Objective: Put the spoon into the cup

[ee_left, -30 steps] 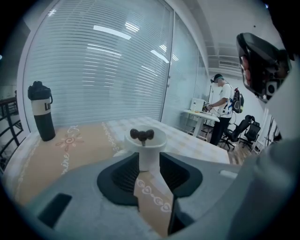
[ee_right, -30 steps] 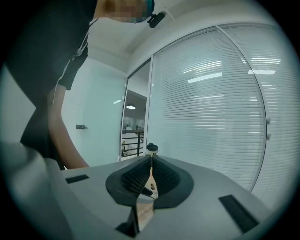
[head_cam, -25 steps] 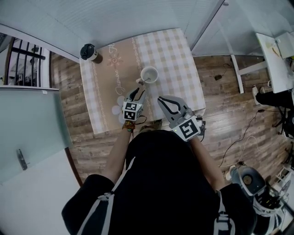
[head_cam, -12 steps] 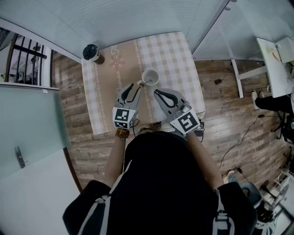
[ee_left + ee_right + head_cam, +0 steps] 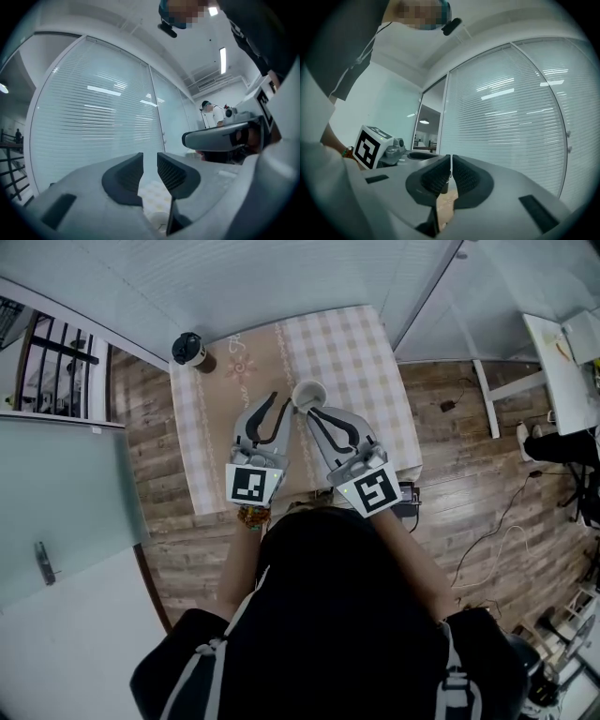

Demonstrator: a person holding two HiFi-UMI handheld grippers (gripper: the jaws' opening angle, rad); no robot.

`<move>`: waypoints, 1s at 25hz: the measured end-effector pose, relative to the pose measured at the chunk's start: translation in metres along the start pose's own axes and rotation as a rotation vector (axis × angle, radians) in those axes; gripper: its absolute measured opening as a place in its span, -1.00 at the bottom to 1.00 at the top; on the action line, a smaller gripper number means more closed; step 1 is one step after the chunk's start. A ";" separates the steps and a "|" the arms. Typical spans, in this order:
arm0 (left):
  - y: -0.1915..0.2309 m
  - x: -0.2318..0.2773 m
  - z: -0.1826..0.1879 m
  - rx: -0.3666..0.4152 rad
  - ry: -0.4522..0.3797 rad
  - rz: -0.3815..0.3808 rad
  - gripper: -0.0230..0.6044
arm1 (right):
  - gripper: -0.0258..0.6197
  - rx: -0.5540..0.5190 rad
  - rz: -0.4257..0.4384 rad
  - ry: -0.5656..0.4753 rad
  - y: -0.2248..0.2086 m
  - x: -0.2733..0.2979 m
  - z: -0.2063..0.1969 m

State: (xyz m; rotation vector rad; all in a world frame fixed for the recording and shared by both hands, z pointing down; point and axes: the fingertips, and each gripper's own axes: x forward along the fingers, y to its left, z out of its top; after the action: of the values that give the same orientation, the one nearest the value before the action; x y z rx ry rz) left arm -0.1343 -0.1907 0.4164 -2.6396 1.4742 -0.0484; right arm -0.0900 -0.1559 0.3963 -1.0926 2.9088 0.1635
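The white cup stands on the checked tablecloth, its near side hidden behind my gripper tips. The spoon shows in no view. Both grippers are held high above the table and point level at the blinds. My left gripper is left of the cup, its jaws apart and closing with nothing between them. My right gripper is just in front of the cup, its pads almost touching, and it holds nothing. The right gripper's body crosses the left gripper view.
A dark-lidded cup sits at the table's far left corner. A glass wall with blinds runs behind the table. Wooden floor with cables lies to the right, with a white desk beyond it.
Both grippers rose toward the head camera, the left one most, lifting away from the spoon handle at the cup's left rim. The left jaws narrowed. The spoon is now out of sight.
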 end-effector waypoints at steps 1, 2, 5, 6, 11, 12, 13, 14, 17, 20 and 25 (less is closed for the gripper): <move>-0.001 -0.001 0.003 -0.005 -0.009 0.006 -0.60 | -0.87 0.003 -0.015 -0.004 -0.001 -0.002 0.000; -0.001 -0.003 0.007 -0.005 -0.018 0.011 -0.61 | -0.87 0.004 -0.025 -0.006 -0.002 -0.003 0.000; -0.005 -0.008 0.013 0.005 -0.030 0.023 -0.66 | -0.87 0.005 -0.063 -0.007 -0.006 -0.010 -0.001; -0.006 -0.010 0.013 0.006 -0.030 0.025 -0.67 | -0.87 0.005 -0.079 -0.005 -0.008 -0.014 -0.002; -0.013 -0.012 0.008 0.001 -0.020 0.016 -0.74 | -0.87 -0.002 -0.142 0.020 -0.017 -0.025 -0.012; -0.016 -0.012 0.007 -0.002 -0.021 0.012 -0.74 | -0.87 -0.005 -0.148 0.024 -0.018 -0.026 -0.013; -0.018 -0.013 0.006 -0.004 -0.021 0.006 -0.75 | -0.87 -0.006 -0.153 0.027 -0.017 -0.027 -0.014; -0.021 -0.014 0.005 -0.006 -0.021 0.000 -0.75 | -0.87 -0.007 -0.159 0.030 -0.016 -0.028 -0.015; -0.028 -0.015 0.002 -0.009 -0.015 -0.023 -0.75 | -0.87 0.005 -0.168 0.041 -0.013 -0.032 -0.020; -0.033 -0.016 0.002 -0.006 -0.021 -0.037 -0.75 | -0.87 0.018 -0.165 0.034 -0.011 -0.035 -0.021; -0.037 -0.020 -0.002 -0.014 -0.019 -0.038 -0.77 | -0.87 0.026 -0.174 0.034 -0.010 -0.040 -0.024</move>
State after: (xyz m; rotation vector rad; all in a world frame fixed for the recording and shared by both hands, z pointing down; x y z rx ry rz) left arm -0.1138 -0.1543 0.4237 -2.6716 1.4246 -0.0160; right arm -0.0530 -0.1399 0.4218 -1.3493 2.8166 0.1023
